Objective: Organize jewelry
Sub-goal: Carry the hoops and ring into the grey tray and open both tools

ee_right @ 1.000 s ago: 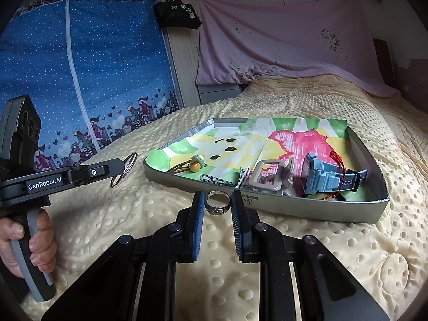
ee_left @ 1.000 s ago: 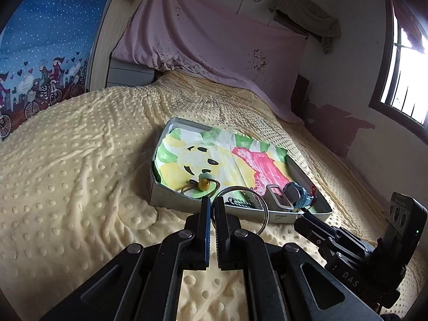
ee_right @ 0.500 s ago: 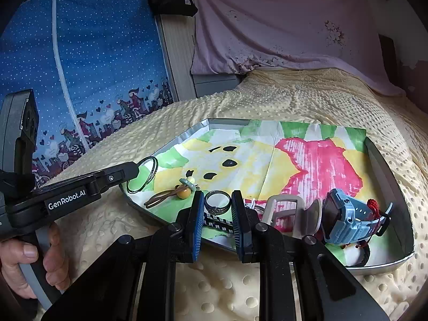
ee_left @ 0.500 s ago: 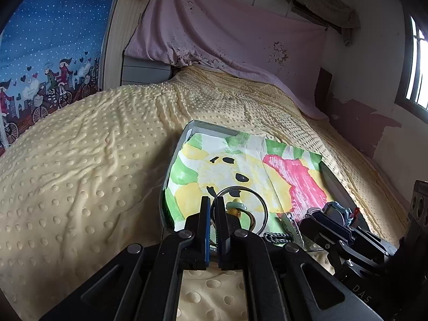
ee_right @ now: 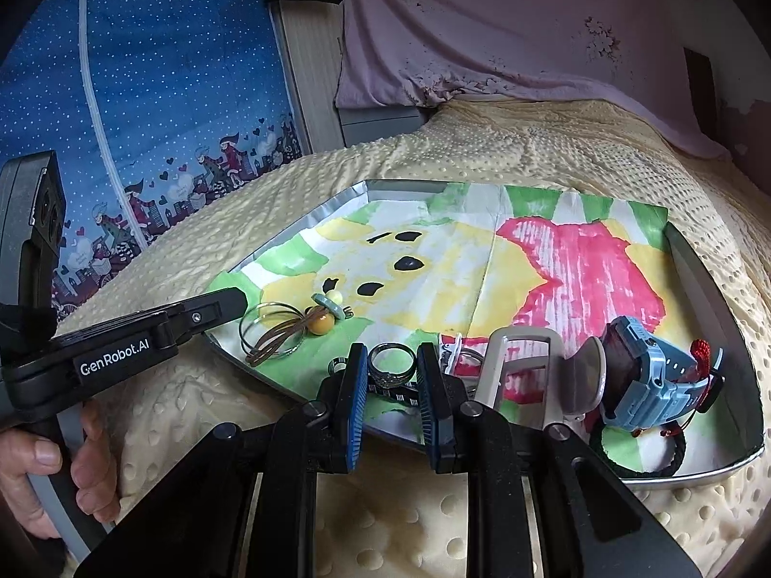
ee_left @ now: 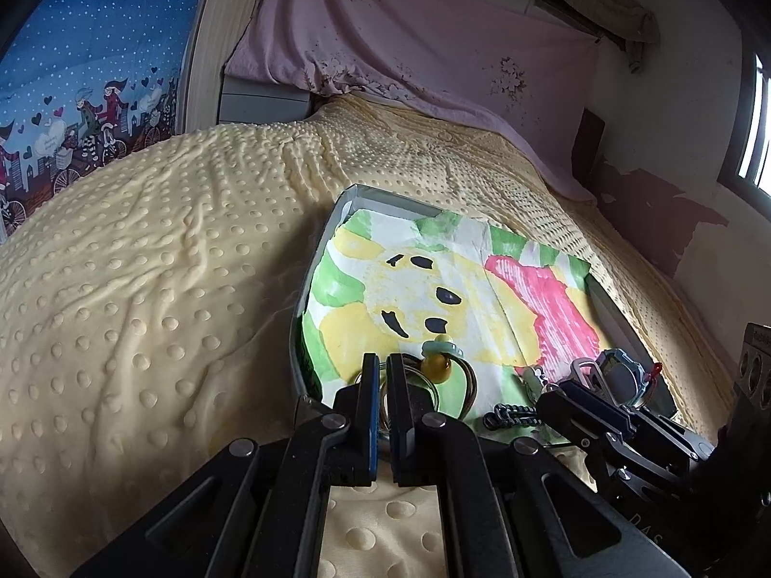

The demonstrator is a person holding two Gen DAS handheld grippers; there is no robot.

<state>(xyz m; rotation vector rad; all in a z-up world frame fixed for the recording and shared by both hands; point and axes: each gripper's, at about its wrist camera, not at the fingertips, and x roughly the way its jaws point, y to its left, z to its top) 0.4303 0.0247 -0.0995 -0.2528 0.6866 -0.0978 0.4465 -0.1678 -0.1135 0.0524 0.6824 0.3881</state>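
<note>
A metal tray (ee_right: pixel 699 273) lined with a painted paper lies on the yellow bed cover. My left gripper (ee_right: pixel 238 299) is shut on a thin clear bangle (ee_right: pixel 270 307). The bangle hangs low over the tray's near left corner, above a brown cord with a yellow bead (ee_right: pixel 322 322). In the left wrist view my left gripper (ee_left: pixel 380 371) has its pads almost together, and the bead (ee_left: pixel 436 366) lies just right of them. My right gripper (ee_right: pixel 391 371) is shut on a silver ring (ee_right: pixel 391 365) over the tray's near rim. The right gripper (ee_left: pixel 554 392) also shows at the lower right.
In the tray lie a blue watch (ee_right: pixel 645 375), a beige buckle (ee_right: pixel 520 371), a black-and-white braided cord (ee_right: pixel 400 396) and a black band (ee_right: pixel 636 457). A person's hand (ee_right: pixel 48 472) holds the left grip. A blue printed curtain (ee_right: pixel 144 96) and pink cloth (ee_right: pixel 482 24) stand behind the bed.
Both grippers moved forward from the bed cover to the tray's near side. The bangle came down over the near left corner and the silver ring now hangs above the near rim.
</note>
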